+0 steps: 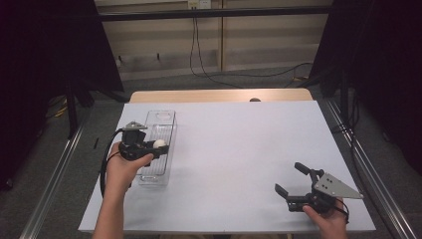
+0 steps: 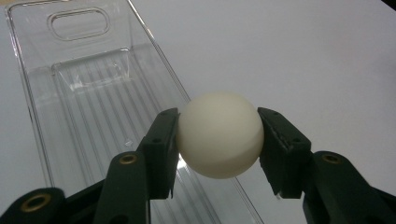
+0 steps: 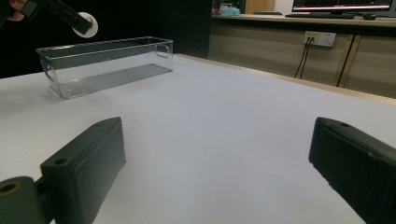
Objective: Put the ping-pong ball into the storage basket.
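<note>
- left gripper [image 1: 155, 148] held over clear bin [image 1: 158, 172], jaws pinching one white ball [image 1: 159, 144] above the bin's right rim
- one bin, left on white table [image 1: 239, 149]
- right gripper [image 1: 291, 180] low near front right, jaws spread, nothing between

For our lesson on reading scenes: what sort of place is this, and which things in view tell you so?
Probably a lab or workshop set up for recording. A table covered in white stands between dark curtains, metal rails run along the floor, and a monitor sits on a bench by the wall.
</note>
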`<state>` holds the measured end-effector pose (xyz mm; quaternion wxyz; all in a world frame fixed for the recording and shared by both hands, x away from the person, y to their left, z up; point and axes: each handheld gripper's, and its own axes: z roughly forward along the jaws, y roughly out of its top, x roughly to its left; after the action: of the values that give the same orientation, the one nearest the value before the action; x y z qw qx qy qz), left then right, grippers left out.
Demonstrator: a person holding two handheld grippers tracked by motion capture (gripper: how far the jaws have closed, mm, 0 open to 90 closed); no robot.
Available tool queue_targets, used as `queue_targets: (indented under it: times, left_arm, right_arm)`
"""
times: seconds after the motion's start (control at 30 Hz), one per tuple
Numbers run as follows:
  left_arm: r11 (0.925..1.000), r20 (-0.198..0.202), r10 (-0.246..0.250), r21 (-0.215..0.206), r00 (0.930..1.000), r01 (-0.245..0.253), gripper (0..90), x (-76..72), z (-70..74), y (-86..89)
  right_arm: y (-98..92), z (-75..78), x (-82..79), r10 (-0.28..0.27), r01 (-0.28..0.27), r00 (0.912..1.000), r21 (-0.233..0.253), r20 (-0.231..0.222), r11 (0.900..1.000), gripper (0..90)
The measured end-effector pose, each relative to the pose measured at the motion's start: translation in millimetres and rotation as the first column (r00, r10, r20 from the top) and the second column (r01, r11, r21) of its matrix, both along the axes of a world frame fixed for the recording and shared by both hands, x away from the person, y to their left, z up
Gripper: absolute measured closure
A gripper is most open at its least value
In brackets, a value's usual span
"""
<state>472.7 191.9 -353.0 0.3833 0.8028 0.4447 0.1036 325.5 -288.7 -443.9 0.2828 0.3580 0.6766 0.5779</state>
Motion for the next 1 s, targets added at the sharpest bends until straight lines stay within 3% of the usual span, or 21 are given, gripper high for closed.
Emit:
queue_targets:
  times: [0.03, 0.07, 0.3, 0.67, 0.87, 0.93, 1.0]
  left_arm:
    - [0.9999, -0.003, -0.009, 0.013, 1.0000, 0.009, 51.1, 0.5, 0.4, 1.1]
    - [0.9999, -0.006, 0.014, -0.009, 0.9999, -0.014, 51.1, -0.3, -0.4, -0.8]
    - [0.9996, -0.004, 0.029, -0.007, 0.9996, -0.029, 51.1, 0.4, -2.6, -0.3]
    - [0.9996, -0.006, 0.027, 0.009, 0.9996, -0.027, 51.2, 3.0, -4.8, 2.2]
    - [0.9991, 0.003, 0.013, 0.042, 0.9999, -0.013, 51.1, 5.8, -6.1, 3.7]
    - [0.9993, -0.006, 0.036, 0.013, 0.9994, -0.035, 51.1, 5.0, -7.4, 1.3]
    - [0.9994, -0.003, 0.023, 0.027, 0.9997, -0.023, 51.1, 5.8, -7.3, 2.5]
  right_arm:
    - [-0.4, 0.1, 0.2, 0.002, -0.002, 1.0000, -0.001, 0.003, 1.000, 3.2]
    - [-0.3, 0.0, 0.3, 0.000, 0.000, 1.0000, -0.001, 0.006, 1.000, 3.2]
    - [0.0, 0.0, -0.2, 0.003, -0.003, 1.0000, -0.002, 0.000, 1.000, 3.2]
    - [0.4, 0.2, 0.2, -0.001, 0.001, 1.0000, -0.001, 0.009, 1.000, 3.3]
    - [-0.3, 0.5, 0.1, 0.000, 0.000, 1.0000, 0.001, 0.010, 1.000, 3.2]
    - [-0.1, 0.3, 0.3, 0.000, 0.000, 1.0000, 0.000, 0.008, 1.000, 3.2]
    - [0.1, 0.4, 0.1, 0.002, -0.002, 0.9999, -0.001, 0.011, 1.000, 3.2]
